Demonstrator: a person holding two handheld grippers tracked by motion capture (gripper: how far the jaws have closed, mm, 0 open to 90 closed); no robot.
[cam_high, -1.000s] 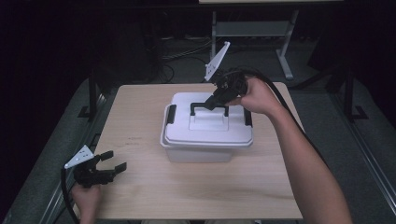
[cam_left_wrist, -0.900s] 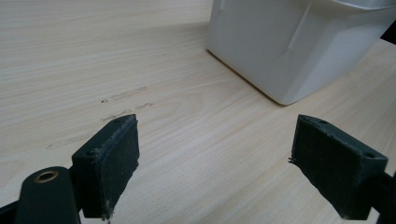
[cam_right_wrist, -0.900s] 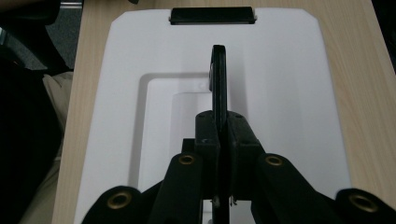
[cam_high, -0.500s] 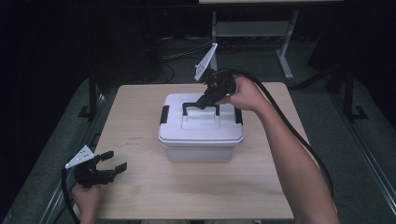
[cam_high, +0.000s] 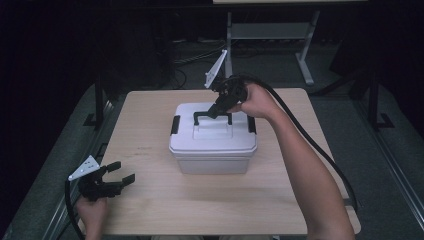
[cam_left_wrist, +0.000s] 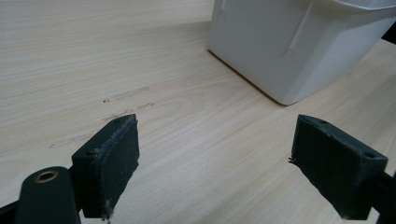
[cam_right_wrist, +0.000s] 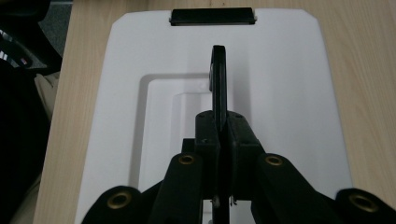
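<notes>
A white plastic box (cam_high: 212, 147) with a lid and black side latches stands in the middle of the wooden table (cam_high: 150, 120). Its black handle (cam_high: 200, 116) stands raised over the lid. My right gripper (cam_high: 214, 113) comes in from the far right and is shut on that handle. In the right gripper view the pads pinch the thin black handle (cam_right_wrist: 218, 79) above the white lid (cam_right_wrist: 289, 93). My left gripper (cam_high: 124, 171) rests at the table's near left corner, open and holding nothing. The left gripper (cam_left_wrist: 229, 163) looks past its wide-apart pads at the box (cam_left_wrist: 289, 46).
A black latch (cam_right_wrist: 212, 16) sits at the lid's far edge in the right gripper view. Metal stand legs (cam_high: 300, 55) and cables lie on the dark floor behind the table. Bare wood (cam_left_wrist: 140, 56) surrounds the box on all sides.
My right gripper moved left and down with the handle in its grip. The box, tilted a second ago, shifted left and now sits flat. The left gripper stayed put.
</notes>
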